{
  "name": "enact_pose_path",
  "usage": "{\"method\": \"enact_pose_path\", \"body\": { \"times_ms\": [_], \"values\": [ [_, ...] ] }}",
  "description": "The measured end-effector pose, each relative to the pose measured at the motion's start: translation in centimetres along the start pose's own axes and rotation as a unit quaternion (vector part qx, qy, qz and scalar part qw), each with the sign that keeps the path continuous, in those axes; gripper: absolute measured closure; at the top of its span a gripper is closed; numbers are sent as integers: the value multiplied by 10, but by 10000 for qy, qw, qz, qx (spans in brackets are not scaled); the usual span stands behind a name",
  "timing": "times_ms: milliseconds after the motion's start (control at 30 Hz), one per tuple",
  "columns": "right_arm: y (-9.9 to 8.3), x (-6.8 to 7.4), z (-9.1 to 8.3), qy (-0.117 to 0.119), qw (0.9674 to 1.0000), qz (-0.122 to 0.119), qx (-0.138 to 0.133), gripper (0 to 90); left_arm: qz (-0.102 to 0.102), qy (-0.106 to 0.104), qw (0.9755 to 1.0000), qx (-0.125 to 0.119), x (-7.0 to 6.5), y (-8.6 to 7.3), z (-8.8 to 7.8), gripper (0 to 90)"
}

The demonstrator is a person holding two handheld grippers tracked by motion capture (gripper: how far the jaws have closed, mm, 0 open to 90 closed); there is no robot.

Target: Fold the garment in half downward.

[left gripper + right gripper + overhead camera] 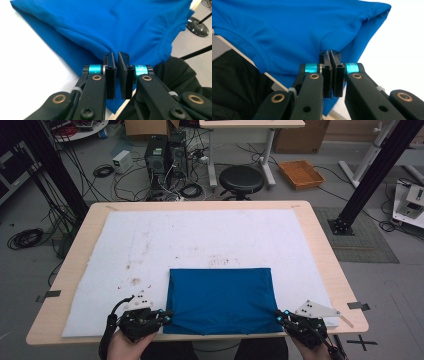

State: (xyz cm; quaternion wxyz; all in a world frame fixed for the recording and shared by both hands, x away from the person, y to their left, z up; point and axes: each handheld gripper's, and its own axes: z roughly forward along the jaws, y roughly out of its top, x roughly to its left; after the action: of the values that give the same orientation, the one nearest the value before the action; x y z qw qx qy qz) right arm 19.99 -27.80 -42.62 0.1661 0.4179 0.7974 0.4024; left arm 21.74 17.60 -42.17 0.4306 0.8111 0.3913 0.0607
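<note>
Blue cloth point(221, 299) lies folded on the white mat point(125, 250), near-centre of the table point(320, 245), long axis left-right, near edge at the table's near rim and slightly over it

Left gripper point(167, 316) is at the cloth's near-left corner, right gripper point(277, 316) at the near-right corner; each arm is nearest its own corner

Left gripper view: jaws almost together, pinching a fold of cloth at the tips, thin gap lower down
Right gripper view: jaws pressed tight on the cloth edge

Cloth runs away from both sets of tips toward the far side, so my read is that the next move is a far-ward lift of the near edge. Risk: uneven pull skews the fold
</note>
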Motion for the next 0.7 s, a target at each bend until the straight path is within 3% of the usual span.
{"method": "enact_pose_path", "body": {
  "times_ms": [67,133,200,267,433,500,700],
  "values": [
    [0,1,-1,-37,10000,-22,2,872,-12,79,10000,35,0,-3,2,804],
    [0,0,-1,-95,9999,-53,-32,831,-75,279,9996,-22,0,-4,2,681],
    [3,-2,-3,-205,9997,-27,-86,779,-123,414,9989,-154,1,-2,-1,596],
    [6,-7,-3,-268,9995,0,-181,757,-43,591,9979,-270,4,2,-3,551],
    [27,-27,6,-563,9973,69,-463,675,46,970,9943,-447,20,22,3,510],
    [36,-34,12,-674,9961,61,-561,649,84,1191,9914,-542,28,30,9,507],
    [64,-54,38,-698,9956,129,-618,607,10,1463,9866,-716,51,51,33,495]
  ]
}}
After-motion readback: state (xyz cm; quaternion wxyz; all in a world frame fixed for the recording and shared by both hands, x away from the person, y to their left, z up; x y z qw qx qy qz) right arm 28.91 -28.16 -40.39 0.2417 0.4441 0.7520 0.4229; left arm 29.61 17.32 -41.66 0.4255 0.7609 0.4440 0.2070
